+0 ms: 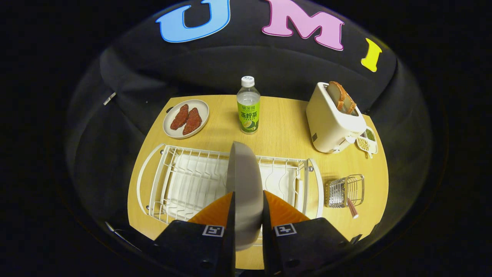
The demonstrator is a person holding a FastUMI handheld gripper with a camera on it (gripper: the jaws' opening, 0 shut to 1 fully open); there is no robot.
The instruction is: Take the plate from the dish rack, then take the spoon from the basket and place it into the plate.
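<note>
1. Wooden table (284,127) carried everything.
2. White wire dish rack (184,181) sat just ahead of the fingers, empty of dishes as far as seen.
3. Grey plate (244,181) stood on edge between the fingers, above the rack – the gripper (248,207) was closed on its rim, both fingers pressing. Looked rigid, smooth, likely slippery and breakable – a deeper rim hold would be safer.
4. Wire basket (346,190) lay beside the rack.
5. Spoon (352,209) – only its handle poked out; light, thin, best pinched there.

A bottle (248,105) stood upright at the far centre of the wooden table (284,127). A toaster (332,121) held bread slices (343,99). A dish (186,118) carried two meat pieces (186,119).
</note>
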